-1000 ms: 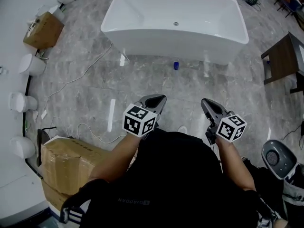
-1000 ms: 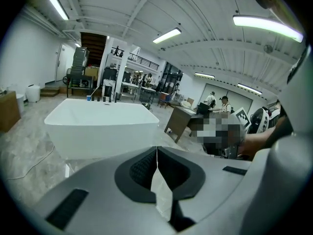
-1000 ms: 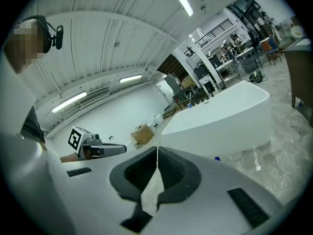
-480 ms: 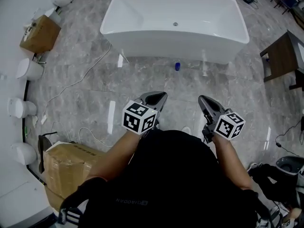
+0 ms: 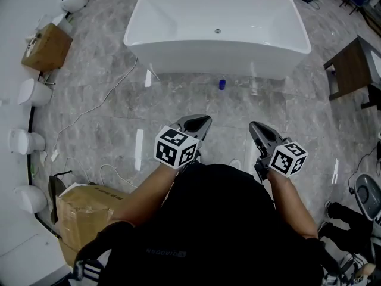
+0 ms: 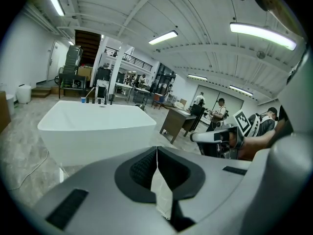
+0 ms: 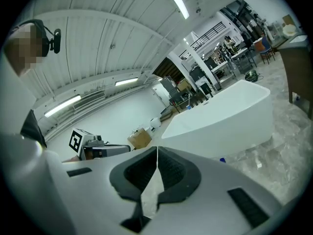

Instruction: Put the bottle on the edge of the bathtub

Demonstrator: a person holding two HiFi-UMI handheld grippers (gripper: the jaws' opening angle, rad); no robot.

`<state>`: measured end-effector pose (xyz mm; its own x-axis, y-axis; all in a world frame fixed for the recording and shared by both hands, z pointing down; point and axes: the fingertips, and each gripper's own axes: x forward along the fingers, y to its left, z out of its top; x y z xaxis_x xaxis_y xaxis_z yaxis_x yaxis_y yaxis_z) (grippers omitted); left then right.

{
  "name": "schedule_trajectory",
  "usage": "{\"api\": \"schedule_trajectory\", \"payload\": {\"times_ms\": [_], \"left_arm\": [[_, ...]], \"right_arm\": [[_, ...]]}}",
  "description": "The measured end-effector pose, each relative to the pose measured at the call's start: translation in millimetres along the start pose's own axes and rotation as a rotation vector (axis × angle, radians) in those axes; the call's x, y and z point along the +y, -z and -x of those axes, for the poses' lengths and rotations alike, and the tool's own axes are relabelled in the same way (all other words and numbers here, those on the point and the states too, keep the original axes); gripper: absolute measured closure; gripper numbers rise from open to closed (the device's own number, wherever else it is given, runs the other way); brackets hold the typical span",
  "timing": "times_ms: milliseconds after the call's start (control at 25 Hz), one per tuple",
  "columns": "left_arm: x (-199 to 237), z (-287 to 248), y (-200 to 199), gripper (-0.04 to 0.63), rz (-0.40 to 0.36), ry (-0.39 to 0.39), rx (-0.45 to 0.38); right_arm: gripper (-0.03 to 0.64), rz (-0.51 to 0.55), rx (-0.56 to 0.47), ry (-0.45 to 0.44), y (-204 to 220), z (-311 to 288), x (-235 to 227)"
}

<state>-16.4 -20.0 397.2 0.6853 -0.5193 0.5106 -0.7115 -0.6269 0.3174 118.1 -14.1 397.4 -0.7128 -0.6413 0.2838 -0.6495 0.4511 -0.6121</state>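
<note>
**Still approaching, both grippers shut and empty**

Little is changing over the last second. The left gripper [image 5: 201, 123] and the right gripper [image 5: 258, 127] are keeping the same side-by-side pose in front of the person, and the floor [image 5: 107, 130] is sliding only slightly beneath them. Both pairs of jaws are staying pressed together with nothing between the pads, as each gripper view is showing. So the task is sitting, I judge, in its approach. The reach is not yet beginning, and the jaws are needing to open first.

The bottle [image 5: 221, 84] is waiting well ahead of both sets of jaws, roughly between their two lines. It is standing on the grey floor just beside the near wall of the bathtub [image 5: 217, 61]. From above it is showing only as a small blue spot, probably its cap, and its body is too small to make out. The tub's rim is lying just beyond the bottle and higher.
</note>
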Motion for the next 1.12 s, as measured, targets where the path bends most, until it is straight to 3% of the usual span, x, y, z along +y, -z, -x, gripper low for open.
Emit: {"api": "schedule_trajectory", "payload": {"times_ms": [320,1120], "left_arm": [[2.6,0.0,-1.3,0.577,-0.006,0.007,0.001],[9.7,-0.5,-9.5,0.577,-0.004,-0.001,-0.016]], "right_arm": [[0.578,0.056,0.017,0.006,-4.3,-3.0,3.0],[0.578,0.068,0.016,-0.001,-7.7,-4.3,4.5]]}}
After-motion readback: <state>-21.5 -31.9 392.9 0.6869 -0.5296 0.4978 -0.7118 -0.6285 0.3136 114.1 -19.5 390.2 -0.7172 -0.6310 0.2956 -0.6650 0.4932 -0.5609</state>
